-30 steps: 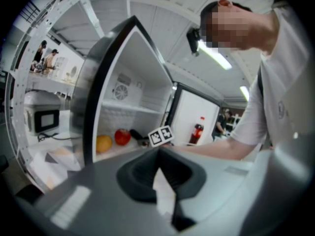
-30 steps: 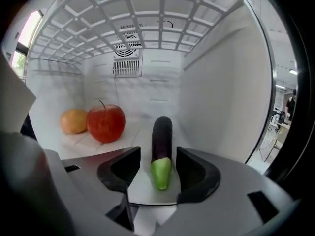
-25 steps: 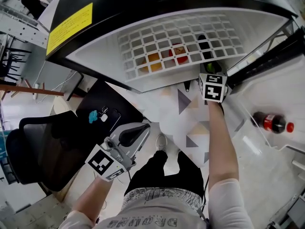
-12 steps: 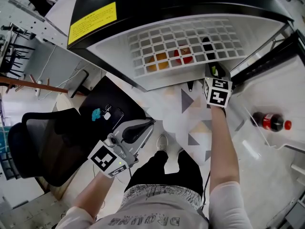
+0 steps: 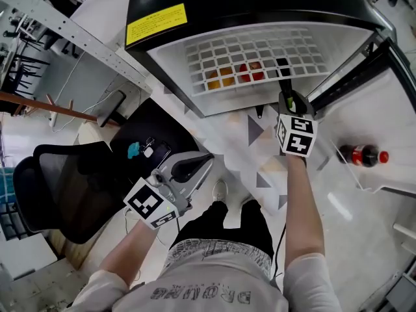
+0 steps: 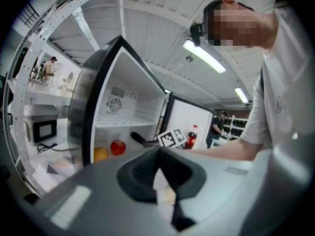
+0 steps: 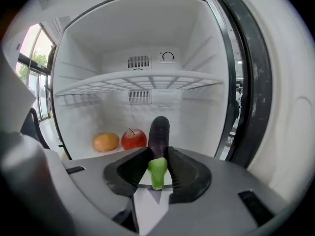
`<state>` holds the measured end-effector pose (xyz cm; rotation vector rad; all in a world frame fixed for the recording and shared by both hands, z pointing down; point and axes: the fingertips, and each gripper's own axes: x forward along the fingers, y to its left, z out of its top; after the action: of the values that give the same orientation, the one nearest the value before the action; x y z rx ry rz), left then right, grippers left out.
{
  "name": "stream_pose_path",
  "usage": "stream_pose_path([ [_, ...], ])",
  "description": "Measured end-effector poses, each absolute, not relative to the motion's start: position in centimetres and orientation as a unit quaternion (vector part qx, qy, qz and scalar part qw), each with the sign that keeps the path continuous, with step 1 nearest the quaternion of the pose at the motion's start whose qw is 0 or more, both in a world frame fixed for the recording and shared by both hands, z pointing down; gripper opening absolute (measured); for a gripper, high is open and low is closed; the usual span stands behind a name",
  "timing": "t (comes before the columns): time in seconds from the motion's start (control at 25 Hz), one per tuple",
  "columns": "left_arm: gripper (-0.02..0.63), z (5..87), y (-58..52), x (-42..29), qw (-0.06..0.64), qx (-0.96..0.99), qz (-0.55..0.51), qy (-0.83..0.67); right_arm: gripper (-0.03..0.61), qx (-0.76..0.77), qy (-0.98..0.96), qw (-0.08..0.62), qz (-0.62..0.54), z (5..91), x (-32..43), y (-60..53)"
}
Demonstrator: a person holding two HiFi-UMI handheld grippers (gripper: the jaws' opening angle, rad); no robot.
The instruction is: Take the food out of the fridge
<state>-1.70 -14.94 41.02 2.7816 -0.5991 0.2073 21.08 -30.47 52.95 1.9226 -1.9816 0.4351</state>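
Observation:
The fridge [image 5: 260, 5] stands open. My right gripper [image 5: 290, 96] is at its mouth, shut on a dark purple eggplant [image 5: 283, 65] near the green stem. In the right gripper view the eggplant [image 7: 158, 132] sticks out forward between the pads of the right gripper [image 7: 157, 168]. A red apple [image 7: 134, 138] and an orange [image 7: 106, 142] lie on the fridge floor behind it, and the apple [image 5: 252, 72] shows through the wire shelf [image 5: 260, 47]. My left gripper [image 5: 195, 168] hangs low outside the fridge, shut and empty.
The fridge door [image 7: 246, 82] stands open on the right, with a cola bottle [image 5: 361, 155] in its rack. A black office chair [image 5: 58, 187] and a dark low surface [image 5: 162, 125] with small items stand to the left. The person's legs are below.
The right gripper has closed on the eggplant and lifted it off the fridge floor, drawing back a little. The left gripper has risen slightly.

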Motion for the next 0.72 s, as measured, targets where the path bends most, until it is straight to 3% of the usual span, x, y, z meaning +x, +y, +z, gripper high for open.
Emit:
stream_pose_path([
  [0.72, 0.006, 37.7, -12.8, -1.7, 0.117, 0.972, 0.048, -0.200, 0.115, 0.652, -0.719, 0.183, 0.155, 48.2, 18.3, -19.7],
])
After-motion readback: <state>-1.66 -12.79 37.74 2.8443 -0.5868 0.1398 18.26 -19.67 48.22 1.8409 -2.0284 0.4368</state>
